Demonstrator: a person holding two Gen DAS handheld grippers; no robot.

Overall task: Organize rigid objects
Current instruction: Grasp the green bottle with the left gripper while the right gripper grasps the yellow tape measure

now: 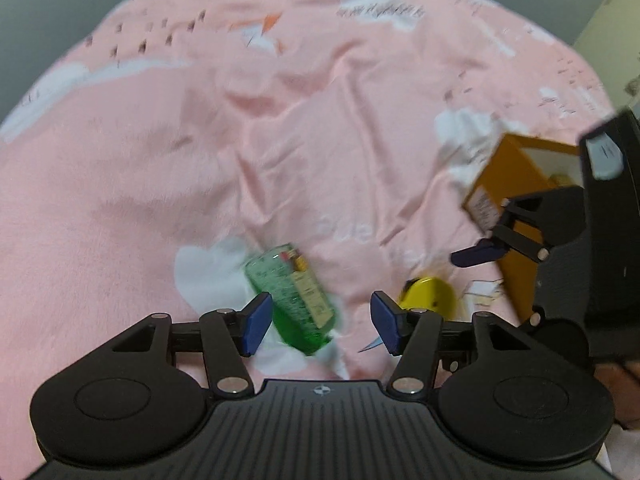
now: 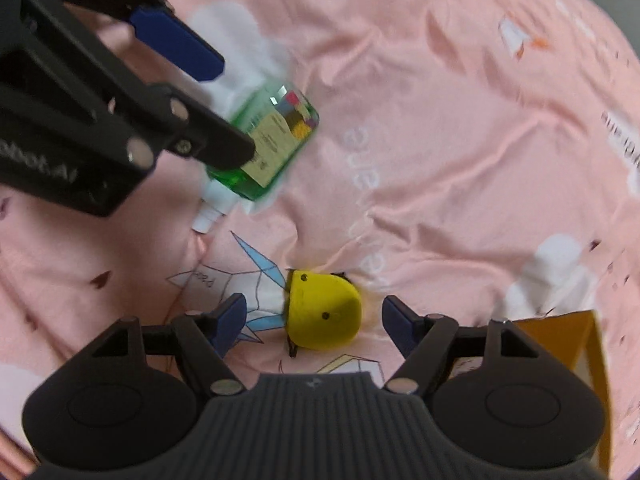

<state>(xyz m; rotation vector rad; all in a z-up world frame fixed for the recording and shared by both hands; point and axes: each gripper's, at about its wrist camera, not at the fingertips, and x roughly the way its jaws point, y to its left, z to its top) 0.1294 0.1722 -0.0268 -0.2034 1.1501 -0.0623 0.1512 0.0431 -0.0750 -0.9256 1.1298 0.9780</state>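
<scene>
Left gripper (image 1: 320, 320) gaping, straddling bottle (image 1: 298, 296): rigid, slick, grabbing mid-body. Right gripper (image 2: 312, 326) gaping, flanking toy (image 2: 324, 312): light, hard.

Pink bedsheet (image 1: 160, 168) everywhere, wrinkled, with white cloud shapes, small dark marks and pale lettering printed on it. Near the bottom of the right wrist view, an origami-style line drawing (image 2: 256, 280) in blue and white on the cloth. Grey wall (image 1: 60, 12) behind the bed at upper left. Blurred in places.
</scene>
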